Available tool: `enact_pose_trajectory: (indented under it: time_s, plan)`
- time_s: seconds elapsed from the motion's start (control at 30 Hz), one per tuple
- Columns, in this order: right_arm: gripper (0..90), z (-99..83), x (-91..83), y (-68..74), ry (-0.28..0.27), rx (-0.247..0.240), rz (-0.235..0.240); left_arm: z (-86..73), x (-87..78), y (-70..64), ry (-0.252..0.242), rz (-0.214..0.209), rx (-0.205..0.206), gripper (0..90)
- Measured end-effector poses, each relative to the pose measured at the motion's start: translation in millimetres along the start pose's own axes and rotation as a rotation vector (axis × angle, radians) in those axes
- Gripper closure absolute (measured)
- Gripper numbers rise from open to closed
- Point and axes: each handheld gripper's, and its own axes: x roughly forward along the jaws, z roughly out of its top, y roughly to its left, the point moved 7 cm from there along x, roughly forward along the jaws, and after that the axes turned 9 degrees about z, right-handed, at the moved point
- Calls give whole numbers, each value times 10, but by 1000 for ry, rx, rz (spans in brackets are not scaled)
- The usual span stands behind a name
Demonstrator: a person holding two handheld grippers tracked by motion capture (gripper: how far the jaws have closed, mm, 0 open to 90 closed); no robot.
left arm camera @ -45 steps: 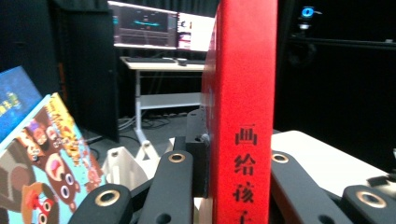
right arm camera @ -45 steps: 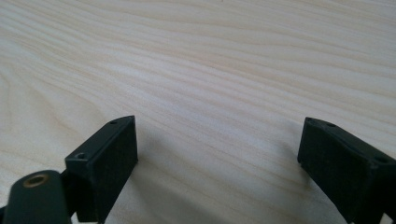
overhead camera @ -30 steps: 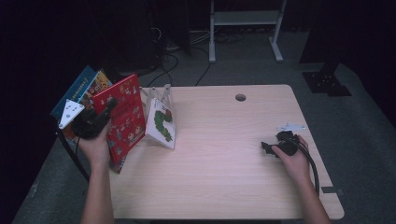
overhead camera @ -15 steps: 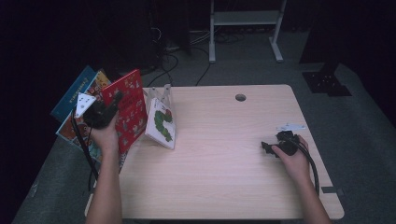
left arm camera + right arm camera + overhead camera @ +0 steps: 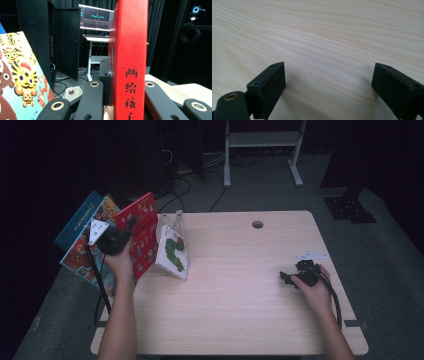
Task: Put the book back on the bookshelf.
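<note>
At the table's left edge my left gripper is shut on a red picture book and holds it upright. In the left gripper view the book's red spine, printed with black characters, stands between the two jaws of the left gripper. A white book with a green caterpillar leans just right of the red one. My right gripper rests low on the table at the right, held by a hand. The right gripper is wide open over bare wood with nothing between its jaws.
A tiger-cover book and a blue book lean beyond the table's left edge; the tiger book is close on the left. A pale bookend stands behind the caterpillar book. A cable hole marks the wooden table.
My left gripper has moved right and slightly away with the red book, which now stands more upright. The right gripper has stayed in place.
</note>
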Motion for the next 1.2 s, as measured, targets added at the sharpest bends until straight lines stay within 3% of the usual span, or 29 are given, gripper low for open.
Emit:
enact_pose_trajectory:
  time_s: [0.5,0.6,0.73,0.8,1.03,1.2]
  plan:
    - [108,0,0,1,0,1,0,-174,-93,27,78,5,36,782]
    - [108,0,0,1,0,1,0,-164,-110,37,91,27,39,753]
    - [108,0,0,1,0,1,0,-149,-176,59,108,47,38,612]
    - [108,0,0,1,0,1,0,-148,-227,51,128,61,68,543]
    - [108,0,0,1,0,1,0,-173,-385,0,181,98,97,313]
    - [108,0,0,1,0,1,0,-201,-514,-35,215,103,90,154]
